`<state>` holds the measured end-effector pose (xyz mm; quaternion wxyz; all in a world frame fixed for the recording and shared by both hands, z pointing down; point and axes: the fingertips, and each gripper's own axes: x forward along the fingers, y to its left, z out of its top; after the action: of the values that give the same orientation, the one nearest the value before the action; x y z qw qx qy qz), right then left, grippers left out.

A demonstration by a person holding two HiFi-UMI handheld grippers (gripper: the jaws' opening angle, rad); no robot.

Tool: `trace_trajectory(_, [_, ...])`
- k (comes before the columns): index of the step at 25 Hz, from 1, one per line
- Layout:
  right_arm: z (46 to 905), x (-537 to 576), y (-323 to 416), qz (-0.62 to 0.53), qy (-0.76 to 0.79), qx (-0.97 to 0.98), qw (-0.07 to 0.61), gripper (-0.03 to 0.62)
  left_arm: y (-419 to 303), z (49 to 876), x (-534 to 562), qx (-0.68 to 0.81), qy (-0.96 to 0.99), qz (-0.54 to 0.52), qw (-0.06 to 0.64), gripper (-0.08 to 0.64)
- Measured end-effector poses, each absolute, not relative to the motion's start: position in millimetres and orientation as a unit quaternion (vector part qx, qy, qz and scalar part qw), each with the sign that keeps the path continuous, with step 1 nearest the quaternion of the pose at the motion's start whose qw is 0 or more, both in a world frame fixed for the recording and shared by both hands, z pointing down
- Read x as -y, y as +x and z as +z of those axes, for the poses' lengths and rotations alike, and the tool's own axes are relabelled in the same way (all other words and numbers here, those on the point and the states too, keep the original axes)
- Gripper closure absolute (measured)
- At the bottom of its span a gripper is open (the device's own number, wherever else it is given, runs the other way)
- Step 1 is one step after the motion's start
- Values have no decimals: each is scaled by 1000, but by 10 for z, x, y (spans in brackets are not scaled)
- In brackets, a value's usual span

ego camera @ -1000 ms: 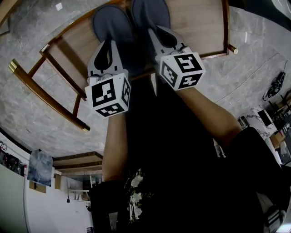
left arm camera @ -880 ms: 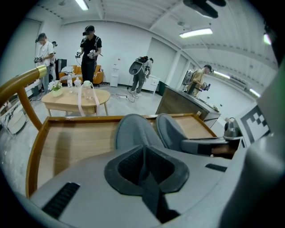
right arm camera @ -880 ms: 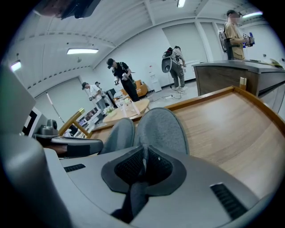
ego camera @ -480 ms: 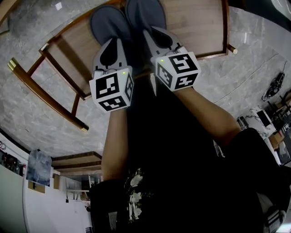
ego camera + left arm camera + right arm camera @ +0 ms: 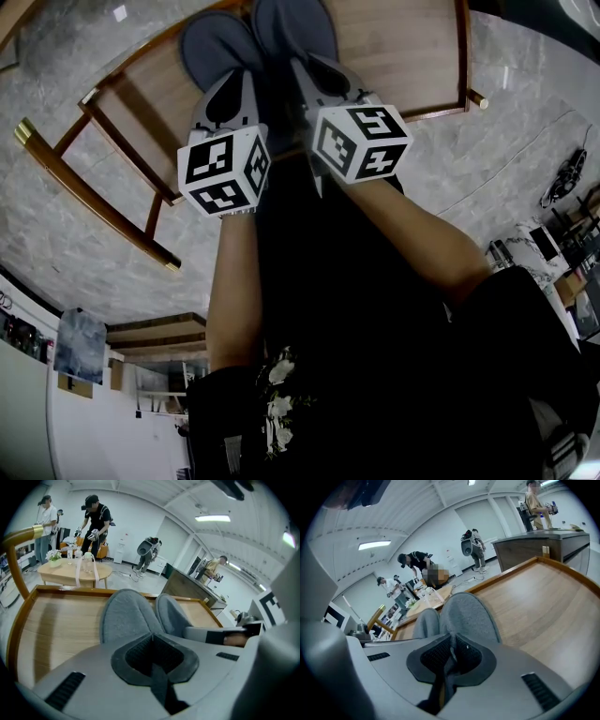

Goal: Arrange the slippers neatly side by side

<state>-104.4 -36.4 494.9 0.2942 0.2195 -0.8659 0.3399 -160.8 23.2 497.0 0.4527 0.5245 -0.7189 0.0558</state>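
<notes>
Both slippers have slid slightly leftward on the wooden worktop (image 5: 403,56), lying side by side. Left tongs (image 5: 151,638) are pressed together on the left slipper's (image 5: 126,616) near edge; right tongs (image 5: 451,645) pinch the right slipper's (image 5: 468,616) near edge.

Head view: exposure is uneven. The pale floor (image 5: 84,225) and the wooden worktop (image 5: 412,42) are evenly lit, with soft shadows only. My dark clothing (image 5: 375,375) is crushed almost to black, detail lost. Straight rails bow strongly toward the edges.

Left gripper view: bright, diffuse light from a ceiling strip lamp (image 5: 213,518), itself slightly blown out. My left hand-held gripper (image 5: 151,637) is soft close to the lens; the left slipper (image 5: 126,616) is sharper.

Right gripper view: likewise, under a second strip lamp (image 5: 375,544). My right hand-held gripper (image 5: 452,641) is blurred; the right slipper (image 5: 466,613) shows clear texture. A black vignette rings both gripper views.
</notes>
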Motion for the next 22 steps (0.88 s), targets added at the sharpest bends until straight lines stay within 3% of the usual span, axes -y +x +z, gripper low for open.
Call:
trace_trajectory(6, [4904,306,-1086,272,169,893,317,557,-1609,4895,-242,721,537,69,433,555])
trace_trajectory(9, [4871,223,-1125,246,130,903,328,481,-1555,4857,-227,720,538,55,434,554])
trace_trajectory(11, [4816,177,-1152,233,110,908,330,437,-1542,4824,-208,720,538,48,436,500])
trace_trajectory(18, [4395,149,-1028,217,46,923,314,426,-1482,4354,-329,735,549,4,398,486])
trace_trajectory(22, [4695,264,-671,210,52,904,370,430,-1368,4590,-728,725,531,30,439,485])
